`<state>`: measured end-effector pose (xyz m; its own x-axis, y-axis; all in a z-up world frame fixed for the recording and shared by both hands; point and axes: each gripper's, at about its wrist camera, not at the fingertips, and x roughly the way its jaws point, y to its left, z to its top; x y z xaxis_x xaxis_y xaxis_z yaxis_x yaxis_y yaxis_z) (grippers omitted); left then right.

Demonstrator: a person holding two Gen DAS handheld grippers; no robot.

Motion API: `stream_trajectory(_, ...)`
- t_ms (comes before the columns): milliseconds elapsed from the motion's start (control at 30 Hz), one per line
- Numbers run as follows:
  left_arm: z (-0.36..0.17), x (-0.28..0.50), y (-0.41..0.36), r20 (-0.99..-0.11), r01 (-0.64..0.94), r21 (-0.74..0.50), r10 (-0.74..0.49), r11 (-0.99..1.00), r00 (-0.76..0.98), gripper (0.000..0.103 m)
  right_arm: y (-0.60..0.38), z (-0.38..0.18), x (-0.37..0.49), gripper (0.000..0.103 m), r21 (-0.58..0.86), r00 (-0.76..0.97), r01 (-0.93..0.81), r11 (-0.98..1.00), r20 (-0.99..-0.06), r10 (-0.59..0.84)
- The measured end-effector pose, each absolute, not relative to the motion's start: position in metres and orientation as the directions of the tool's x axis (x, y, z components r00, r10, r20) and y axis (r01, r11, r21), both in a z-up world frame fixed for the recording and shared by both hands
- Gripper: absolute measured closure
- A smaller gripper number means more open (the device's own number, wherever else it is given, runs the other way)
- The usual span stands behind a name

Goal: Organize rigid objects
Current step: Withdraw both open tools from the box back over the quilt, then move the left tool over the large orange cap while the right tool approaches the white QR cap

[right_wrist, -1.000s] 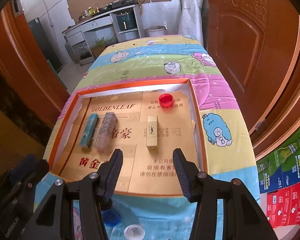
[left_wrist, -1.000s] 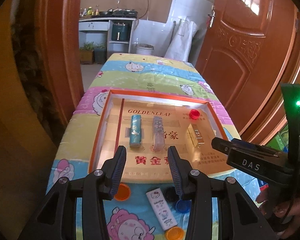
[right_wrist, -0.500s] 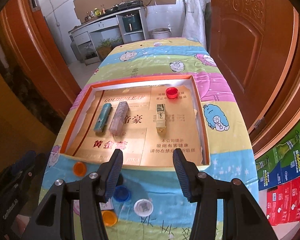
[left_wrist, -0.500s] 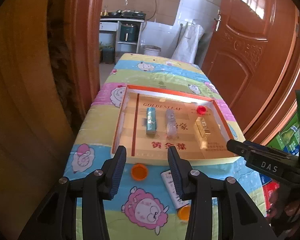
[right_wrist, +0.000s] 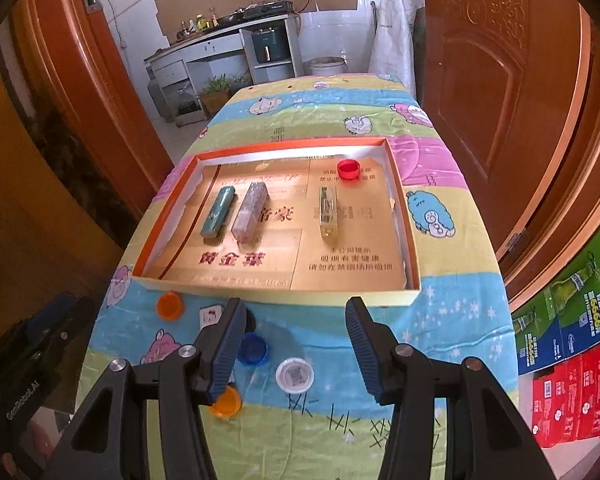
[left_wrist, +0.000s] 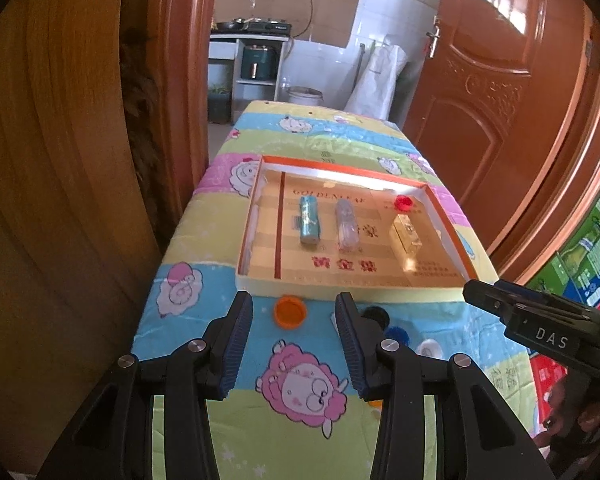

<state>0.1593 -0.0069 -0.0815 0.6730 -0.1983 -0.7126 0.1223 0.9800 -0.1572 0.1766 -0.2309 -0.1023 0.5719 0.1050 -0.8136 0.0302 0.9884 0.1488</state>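
An orange-rimmed shallow box [right_wrist: 398,216] [left_wrist: 446,216] lies on the table. In it lie a teal bar [right_wrist: 218,217] [left_wrist: 309,219], a clear glittery bar [right_wrist: 250,215] [left_wrist: 347,224], a gold bar [right_wrist: 327,212] [left_wrist: 405,232] and a red cap [right_wrist: 348,169] [left_wrist: 403,201]. In front of the box lie loose caps: orange [right_wrist: 170,306] [left_wrist: 290,312], blue [right_wrist: 253,348], white [right_wrist: 295,375], another orange [right_wrist: 225,401], and a white Hello Kitty stick [right_wrist: 210,316]. My left gripper [left_wrist: 294,346] and right gripper [right_wrist: 296,354] are open, empty, above the caps.
The table wears a cartoon-sheep cloth [right_wrist: 324,116]. Wooden doors [right_wrist: 500,80] [left_wrist: 488,92] flank it on the right, a door frame [left_wrist: 180,92] on the left. Coloured cartons [right_wrist: 572,344] stand on the floor at right. A kitchen counter [right_wrist: 228,36] is behind.
Both grippers have pulled back from over the box toward the near table edge. The loose caps in front of the box have come into view. Both stay open.
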Motion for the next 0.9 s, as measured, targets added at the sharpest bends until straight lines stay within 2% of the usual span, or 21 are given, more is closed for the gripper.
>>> stream_trajectory(533,-0.123,0.105,-0.064,-0.723,0.272,-0.137,-0.283,0.953,0.63,0.059,-0.234,-0.134,0.15,0.051,0.115,0.55,0.01,0.993,-0.83,0.09)
stream_trajectory(900,-0.152,0.092,-0.099,-0.743,0.328,-0.087,-0.28,0.941,0.608,0.059,-0.244,-0.15,0.147,0.051,0.124,0.536,-0.01,0.992,-0.837,0.11)
